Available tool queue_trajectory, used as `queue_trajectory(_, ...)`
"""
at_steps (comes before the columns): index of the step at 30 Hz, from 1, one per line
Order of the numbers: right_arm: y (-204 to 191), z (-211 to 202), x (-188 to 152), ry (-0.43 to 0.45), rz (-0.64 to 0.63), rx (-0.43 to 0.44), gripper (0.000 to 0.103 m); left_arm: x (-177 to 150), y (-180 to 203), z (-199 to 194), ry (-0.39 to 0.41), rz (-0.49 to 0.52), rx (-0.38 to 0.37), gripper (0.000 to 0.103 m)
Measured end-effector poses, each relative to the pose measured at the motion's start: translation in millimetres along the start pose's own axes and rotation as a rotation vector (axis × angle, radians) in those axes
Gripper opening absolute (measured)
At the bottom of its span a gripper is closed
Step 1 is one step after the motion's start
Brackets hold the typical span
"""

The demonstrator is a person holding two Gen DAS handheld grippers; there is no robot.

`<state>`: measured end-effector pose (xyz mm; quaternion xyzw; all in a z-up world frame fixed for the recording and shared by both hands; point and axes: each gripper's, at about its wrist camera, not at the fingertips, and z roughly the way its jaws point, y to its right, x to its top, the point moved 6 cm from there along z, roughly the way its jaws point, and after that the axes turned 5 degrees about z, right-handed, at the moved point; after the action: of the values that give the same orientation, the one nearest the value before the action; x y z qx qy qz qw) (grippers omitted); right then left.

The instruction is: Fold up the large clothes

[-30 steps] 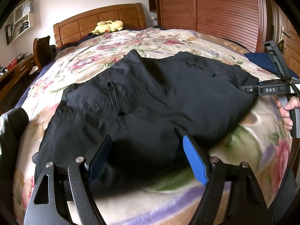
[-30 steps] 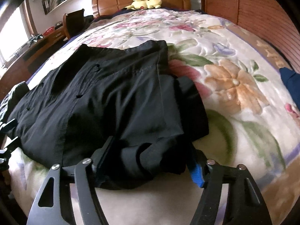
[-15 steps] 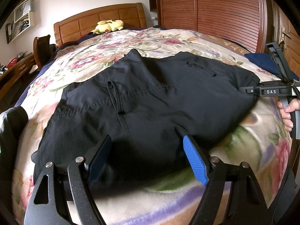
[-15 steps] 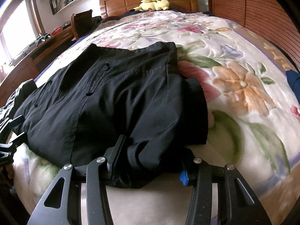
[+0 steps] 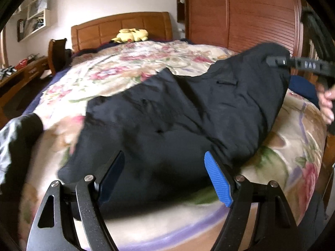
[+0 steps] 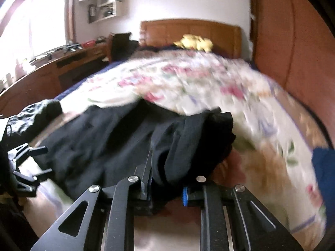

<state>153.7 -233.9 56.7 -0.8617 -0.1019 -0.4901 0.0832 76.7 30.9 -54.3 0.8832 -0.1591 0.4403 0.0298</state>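
Black trousers [image 5: 178, 115] lie across the flowered bedspread [image 5: 146, 62]. My left gripper [image 5: 165, 177] is open, its blue pads either side of the near edge of the cloth, holding nothing. My right gripper [image 6: 165, 182] is shut on a bunched end of the black trousers [image 6: 125, 146] and holds that end lifted off the bed. In the left wrist view the right gripper [image 5: 274, 61] shows at the far right with the raised cloth hanging from it. The right wrist view is blurred.
A yellow plush toy [image 5: 130, 35] lies by the wooden headboard [image 5: 121, 27]. A wooden wardrobe [image 5: 251, 16] stands right of the bed. A desk [image 6: 62, 62] and chair [image 5: 56, 52] stand left. A dark garment [image 5: 16, 138] and a blue cloth [image 6: 324, 171] lie at the bed's edges.
My right gripper has closed on the trousers' end and lifted it up off the bed. The cloth has been pulled and shifted. The left gripper has stayed open at the near edge.
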Motion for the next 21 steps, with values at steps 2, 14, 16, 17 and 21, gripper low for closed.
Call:
queue_trajectory(2,-24.9,-4.8,14.4,0.025,-0.048,0.023,0.020,-3.0,-13.3,-7.1,0.006,-0.013,0.018,0.079)
queue_trajectory(14,-203.2,15.8,40.9,0.045,-0.308,0.221,0.020,-22.8,-105.6,-48.5,0.055,-0.154,0.140,0.079)
queue_trajectory(16,-226.4,26.9,35.0,0.023,-0.294,0.271,0.020,-26.2,-114.4,-51.7,0.054,-0.166,0.157,0.079)
queue_trajectory(17,-235.8,32.6,30.6,0.009,-0.273,0.297,0.020,-28.0,-118.8,-53.2,0.054,-0.171,0.166,0.079)
queue_trajectory(21,-267.6,62.4,7.3,-0.061,-0.250,0.364,0.020,-33.4,-135.0,-54.8,0.052,-0.201,0.185,0.079)
